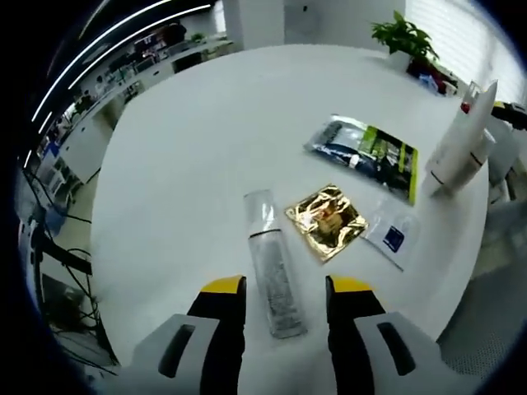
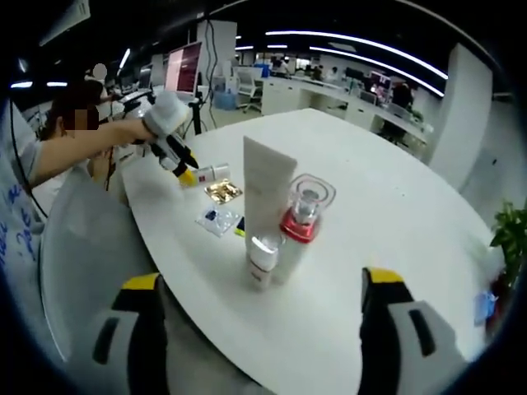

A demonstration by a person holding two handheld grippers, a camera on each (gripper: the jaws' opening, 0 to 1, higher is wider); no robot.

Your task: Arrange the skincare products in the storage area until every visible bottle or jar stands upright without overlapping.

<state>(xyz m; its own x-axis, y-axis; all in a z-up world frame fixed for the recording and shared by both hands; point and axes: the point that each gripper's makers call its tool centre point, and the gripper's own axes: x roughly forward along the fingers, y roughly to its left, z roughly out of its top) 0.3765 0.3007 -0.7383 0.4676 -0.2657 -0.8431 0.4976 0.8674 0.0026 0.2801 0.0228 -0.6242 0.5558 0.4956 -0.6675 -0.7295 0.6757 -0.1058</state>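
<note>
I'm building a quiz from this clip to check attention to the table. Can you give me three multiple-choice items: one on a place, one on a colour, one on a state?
1. Where does the clear bottle lie in the left gripper view?
A. between the left gripper's jaws
B. on the gold sachet
C. beside the potted plant

2. What colour is the collar of the clear-capped bottle?
A. green
B. red
C. blue

3. How is the white tube standing?
A. lying flat
B. held in jaws
C. upright on its cap

Answers: 1 A, it lies on the table in the gap between the jaws; 2 B, red band under the cap; 3 C, cap down on the table.
</note>
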